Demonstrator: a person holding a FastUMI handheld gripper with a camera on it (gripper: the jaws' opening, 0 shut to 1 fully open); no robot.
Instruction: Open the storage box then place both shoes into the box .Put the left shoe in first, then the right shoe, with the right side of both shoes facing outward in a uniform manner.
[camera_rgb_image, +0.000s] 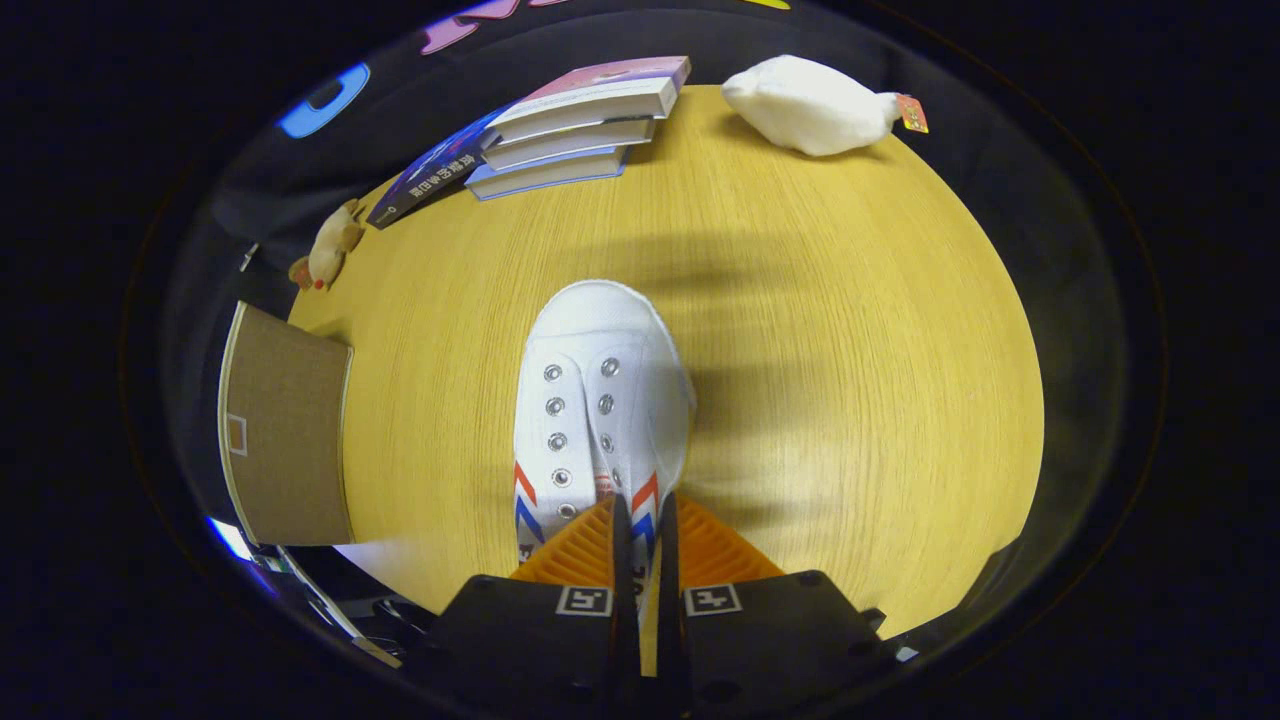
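Note:
A white canvas shoe (598, 390) with metal eyelets and red and blue stripes on its sides hangs over the wooden table (820, 330), toe pointing away from me. My gripper (640, 520) is shut on the shoe's rear edge, the two fingers nearly together with the shoe's fabric pinched between them. The shoe's heel is hidden behind the fingers. A brown cardboard storage box (285, 430) stands at the table's left edge, to the left of the shoe; I cannot tell whether it is open.
A stack of books (575, 125) lies at the far side of the table. A white plush toy (815, 105) rests at the far right. A small brown and cream toy animal (330, 250) lies near the far left edge.

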